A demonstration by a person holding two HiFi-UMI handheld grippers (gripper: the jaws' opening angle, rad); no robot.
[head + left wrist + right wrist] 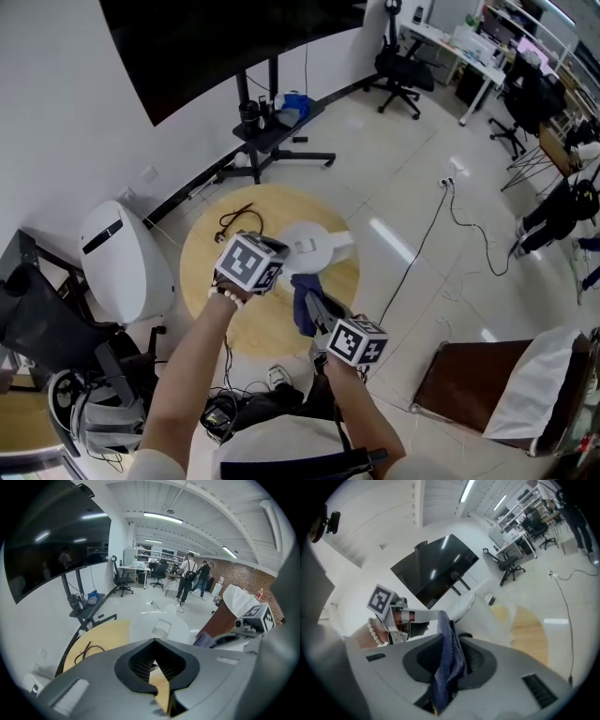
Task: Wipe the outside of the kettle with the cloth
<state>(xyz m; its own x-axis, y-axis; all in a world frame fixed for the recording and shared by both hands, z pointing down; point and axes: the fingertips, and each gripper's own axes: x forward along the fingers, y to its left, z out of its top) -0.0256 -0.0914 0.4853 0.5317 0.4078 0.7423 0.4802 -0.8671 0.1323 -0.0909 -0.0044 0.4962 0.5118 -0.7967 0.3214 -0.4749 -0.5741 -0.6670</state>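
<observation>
**Surface and room.** A round wooden table (202, 253) stands on a pale glossy floor (403, 187). At far left a white rounded appliance (122, 262) sits beside the table. A dark chair (47, 328) below it is cut off by the frame edge. A large black screen (216, 37) on a floor stand (272, 141) rises behind the table. A black cord (236, 220) lies on the table's left part.

**Task items.**
- The left gripper (279, 253) has its jaws closed together, with the tips at the left side of the white kettle (307, 246).
- The kettle stands on the table, right of centre.
- The right gripper (323, 321) is clamped on the dark blue cloth (302, 292). The cloth hangs from its jaws just beside the kettle's near side.

**Right side.** A thin cable (422, 244) trails across the floor. Office chairs (398, 70) and a desk (459, 47) stand at the far wall. A brown panel (469, 375) with a white cover (544, 384) runs out of frame.

**Not determinable.**
- Whether the left gripper's tips pinch any part of the kettle.
- Whether the cloth touches the kettle.
- From above, the kettle's lid hides its body.
- In the left gripper view, standing people (190, 578) are too small for detail.
</observation>
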